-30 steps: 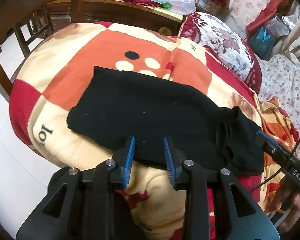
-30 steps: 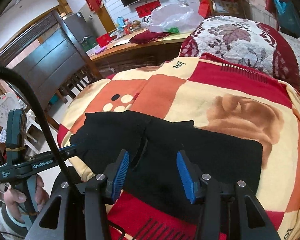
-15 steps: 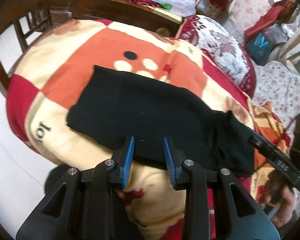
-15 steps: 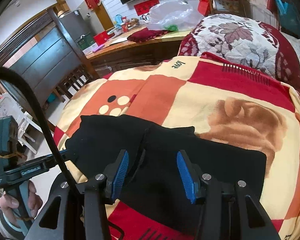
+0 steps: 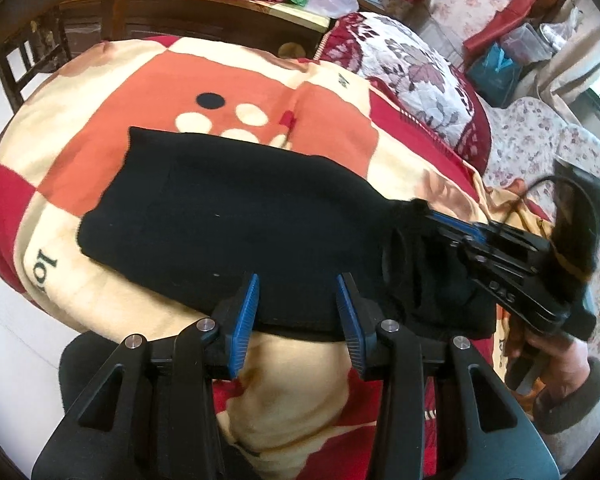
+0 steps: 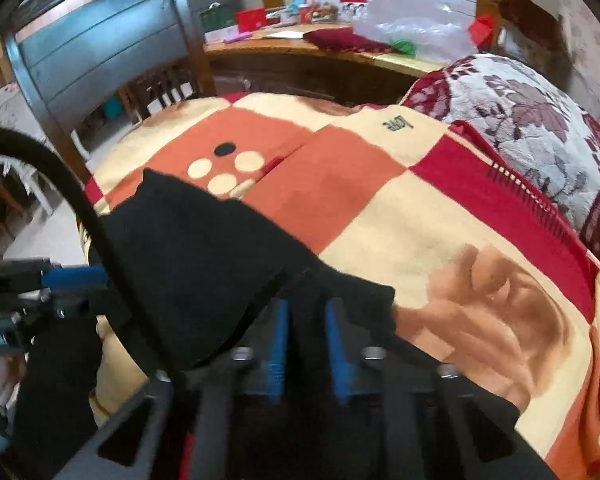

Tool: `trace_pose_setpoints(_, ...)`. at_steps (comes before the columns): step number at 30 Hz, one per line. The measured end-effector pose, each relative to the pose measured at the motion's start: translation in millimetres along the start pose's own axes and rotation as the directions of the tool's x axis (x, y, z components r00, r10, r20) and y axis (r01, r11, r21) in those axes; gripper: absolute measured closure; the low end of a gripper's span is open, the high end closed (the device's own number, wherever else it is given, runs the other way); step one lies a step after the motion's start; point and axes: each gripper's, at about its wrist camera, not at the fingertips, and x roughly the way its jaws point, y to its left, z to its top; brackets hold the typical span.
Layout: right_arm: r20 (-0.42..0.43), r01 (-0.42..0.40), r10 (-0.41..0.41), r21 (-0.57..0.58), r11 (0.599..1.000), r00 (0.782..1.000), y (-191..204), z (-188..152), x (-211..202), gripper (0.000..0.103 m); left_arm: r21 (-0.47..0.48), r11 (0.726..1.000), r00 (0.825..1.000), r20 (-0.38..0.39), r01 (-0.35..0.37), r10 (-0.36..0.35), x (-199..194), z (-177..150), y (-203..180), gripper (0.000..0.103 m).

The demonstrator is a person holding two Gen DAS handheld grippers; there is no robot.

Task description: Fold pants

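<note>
You are working on the black pants [image 5: 239,216], which are lying partly folded across the patterned blanket [image 5: 259,92] on the bed, one end toward the spotted orange patch and the other bunched near your right hand [image 5: 548,364]. Your right tool [image 6: 306,332] is sitting clamped down on that bunched end, its blue pads pinching dark cloth between them. Your left tool [image 5: 297,312] is hovering at the near edge of the pants with its jaws opening; the cloth edge is lying just ahead of the pads, and nothing is being pressed between them. This looks like the step of taking hold for the next fold. The next move probably calls for closing your left tool on the near edge, then carrying both grips across together so the layers are staying flat and aligned.
</note>
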Motion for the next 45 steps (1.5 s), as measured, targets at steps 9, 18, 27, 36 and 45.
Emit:
trace_pose_setpoints(9,0.010,-0.043,0.043,0.030,0.999,0.999,6.5,-1.3,4.2,0.097,-0.057,0.998,1.000,0.008,-0.011,0.011,-3.3,-0.9,17.6,0.064)
trace_pose_setpoints(18,0.023,-0.052,0.051,0.045,0.998,0.998,21.0,-0.8,4.4,0.058,-0.060,0.997,0.998,0.028,-0.049,0.051,-8.6,-3.9,22.4,0.064)
trace_pose_setpoints(27,0.072,-0.131,0.132,-0.016,0.991,0.989,54.0,23.5,-10.9,0.057,-0.168,0.986,0.999,0.040,0.007,-0.001,-17.8,-6.5,50.0,0.065)
trace_pose_setpoints(36,0.059,-0.190,0.192,-0.037,0.981,0.980,70.6,48.0,20.7,0.056,-0.374,0.921,0.994,0.059,0.108,-0.092,-17.7,-7.3,97.3,0.049)
trace_pose_setpoints(45,-0.026,-0.228,0.227,-0.117,0.967,0.974,97.2,85.2,73.4,0.056,-0.415,0.904,0.995,0.048,0.104,-0.092,-5.4,-5.3,110.4,0.049)
